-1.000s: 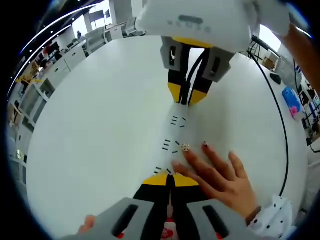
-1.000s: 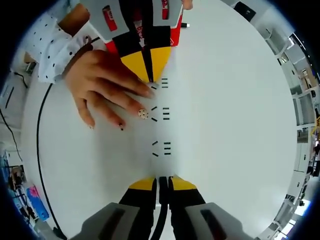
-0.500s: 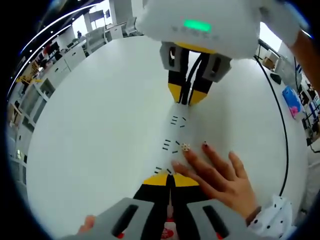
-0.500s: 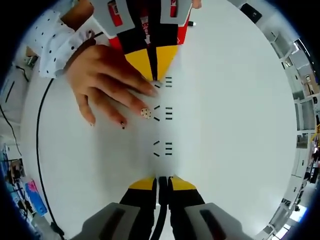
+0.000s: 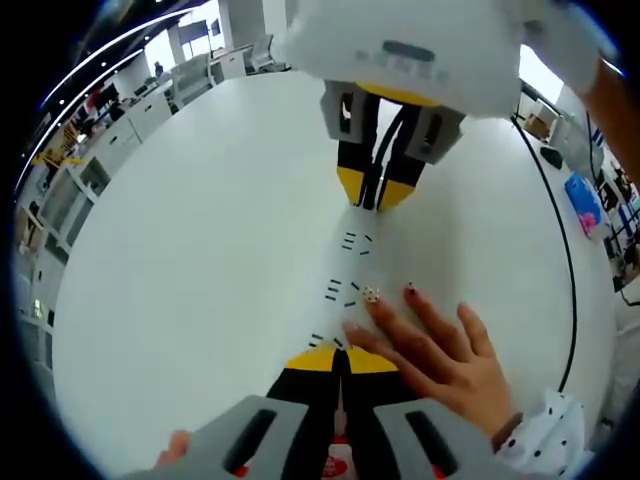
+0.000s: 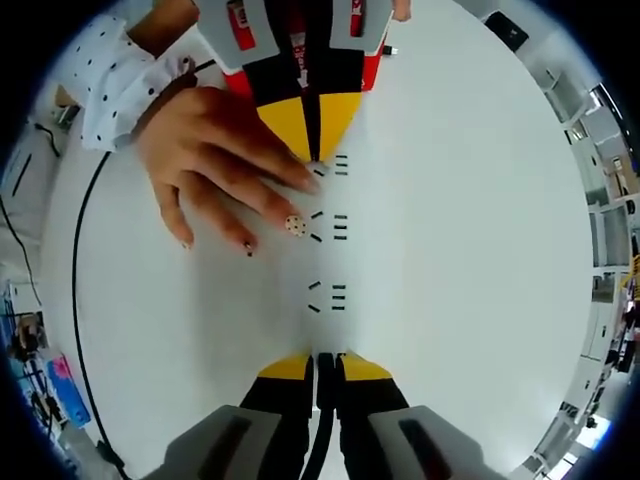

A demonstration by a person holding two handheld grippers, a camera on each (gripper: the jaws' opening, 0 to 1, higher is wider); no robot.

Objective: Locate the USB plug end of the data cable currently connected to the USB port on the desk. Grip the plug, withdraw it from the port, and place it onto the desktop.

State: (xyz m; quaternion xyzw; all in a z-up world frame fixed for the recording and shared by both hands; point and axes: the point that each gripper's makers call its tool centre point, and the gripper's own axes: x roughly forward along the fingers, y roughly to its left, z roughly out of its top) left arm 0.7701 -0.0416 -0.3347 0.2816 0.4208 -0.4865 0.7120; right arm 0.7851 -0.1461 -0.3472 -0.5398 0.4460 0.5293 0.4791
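My left gripper (image 5: 340,356) lies low on the white desk (image 5: 200,260), its yellow-tipped jaws shut with nothing between them. Facing it tip to tip across a row of black marks (image 5: 342,291) is my right gripper (image 5: 375,198). In the right gripper view, my right gripper (image 6: 325,362) is shut, and a thin black cable (image 6: 319,430) runs in the slit between its jaws. The left gripper (image 6: 318,162) points back at it from the top of that view. No USB port or plug can be made out.
A person's hand (image 5: 435,350) lies flat on the desk beside my left gripper's tips; the hand (image 6: 215,150) comes out of a dotted sleeve (image 6: 110,75). A long black cable (image 5: 571,270) curves along the desk's edge. Office furniture stands beyond the desk.
Both grippers and the hand stay where they were. The right gripper view has drifted very slightly.
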